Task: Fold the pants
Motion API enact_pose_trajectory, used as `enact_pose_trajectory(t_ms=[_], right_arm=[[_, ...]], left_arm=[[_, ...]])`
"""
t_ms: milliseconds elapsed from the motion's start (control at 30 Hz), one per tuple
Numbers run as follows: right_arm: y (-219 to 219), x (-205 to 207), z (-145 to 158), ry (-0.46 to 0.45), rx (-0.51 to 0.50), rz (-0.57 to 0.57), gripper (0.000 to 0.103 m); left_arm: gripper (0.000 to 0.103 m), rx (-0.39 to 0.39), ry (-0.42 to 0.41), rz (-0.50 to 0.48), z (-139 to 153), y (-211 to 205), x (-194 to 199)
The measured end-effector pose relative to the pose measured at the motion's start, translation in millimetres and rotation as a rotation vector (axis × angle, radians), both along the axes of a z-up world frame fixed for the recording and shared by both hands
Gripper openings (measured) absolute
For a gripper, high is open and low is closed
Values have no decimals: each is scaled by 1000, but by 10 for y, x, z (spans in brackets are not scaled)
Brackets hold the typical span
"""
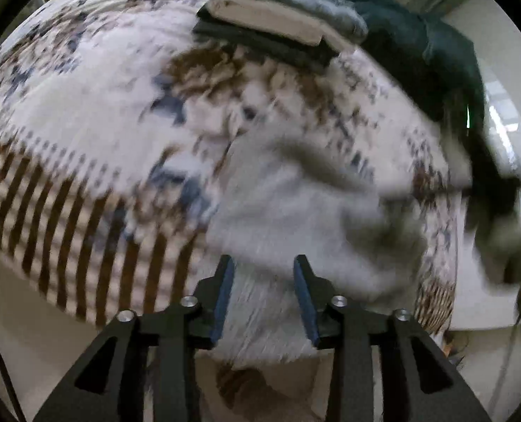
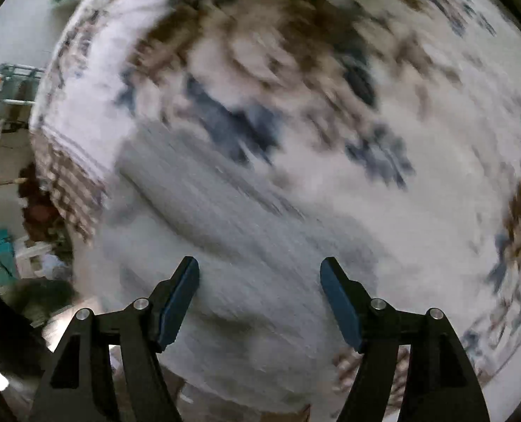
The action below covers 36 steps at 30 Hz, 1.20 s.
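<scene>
Light grey pants lie bunched on a patterned cloth near its front edge; they also show in the right wrist view. Both views are blurred by motion. My left gripper is open with its jaws partly apart, just above the near edge of the pants, with nothing between the pads. My right gripper is open wide above the pants, also empty.
A stack of folded clothes in white, grey and black sits at the far side of the cloth. A dark green garment lies to its right. Floor clutter lies beyond the cloth's left edge.
</scene>
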State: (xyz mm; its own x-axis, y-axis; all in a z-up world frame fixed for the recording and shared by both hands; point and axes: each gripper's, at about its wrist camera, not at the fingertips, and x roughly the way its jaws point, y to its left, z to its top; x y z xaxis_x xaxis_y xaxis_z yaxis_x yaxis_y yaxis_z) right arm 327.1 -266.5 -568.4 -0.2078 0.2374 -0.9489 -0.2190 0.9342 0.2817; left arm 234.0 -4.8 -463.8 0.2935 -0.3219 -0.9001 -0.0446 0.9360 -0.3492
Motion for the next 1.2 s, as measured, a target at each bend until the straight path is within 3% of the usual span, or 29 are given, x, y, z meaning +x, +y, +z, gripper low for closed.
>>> enact_pose_trajectory(t_ms=[33, 67, 167, 200, 300, 333, 400, 467, 567, 633, 700, 767, 867, 967, 1033, 1067, 1133, 1200], right_arm=[[-83, -71, -47, -5, -23, -13, 47], [-237, -133, -118, -13, -41, -60, 39], [-865, -245, -312, 38, -21, -345, 39], [-985, -278, -308, 47, 26, -410, 43], [-1250, -417, -179, 64, 193, -584, 72], [-1313, -484, -124, 49, 214, -618, 75], [-1422, -691, -9, 14, 266, -680, 75], [-1425, -893, -60, 45, 296, -705, 75], [-1238, -1135, -348, 84, 352, -716, 74], [-1075, -1258, -489, 78, 330, -703, 37], [-1248, -1396, -554, 55, 392, -849, 31], [-1637, -1591, -642, 49, 412, -1058, 11], [-1839, -1755, -901, 162, 489, -1168, 11], [-1826, -1705, -698, 135, 466, -1070, 23], [-1850, -1727, -399, 86, 433, -1014, 67], [-1822, -1760, -290, 70, 429, -1020, 75], [-1764, -1920, -149, 66, 461, -1063, 77], [-1693, -2086, -85, 97, 487, -1098, 77]], left_arm=[[46, -20, -11, -22, 30, -66, 165], [49, 0, -25, -56, 48, -161, 354], [49, 21, -27, -140, 14, -347, 792], [49, 18, -22, -163, -9, -406, 926], [49, 21, 28, -247, -136, -581, 1218], [50, 20, 54, -282, -209, -656, 1308], [50, 30, 99, -324, -371, -763, 1402], [50, 56, 134, -355, -565, -856, 1476], [50, 113, 159, -396, -822, -971, 1536], [50, 146, 170, -401, -928, -969, 1567], [50, 150, 185, -387, -1008, -898, 1607], [49, 111, 211, -350, -1060, -790, 1637], [49, 92, 210, -334, -951, -793, 1631], [50, 95, 173, -355, -668, -888, 1590], [50, 111, 123, -389, -403, -993, 1530], [50, 101, 100, -420, -272, -1072, 1499], [53, 87, 85, -492, -134, -1252, 1504], [62, 67, 98, -626, -83, -1580, 1462]])
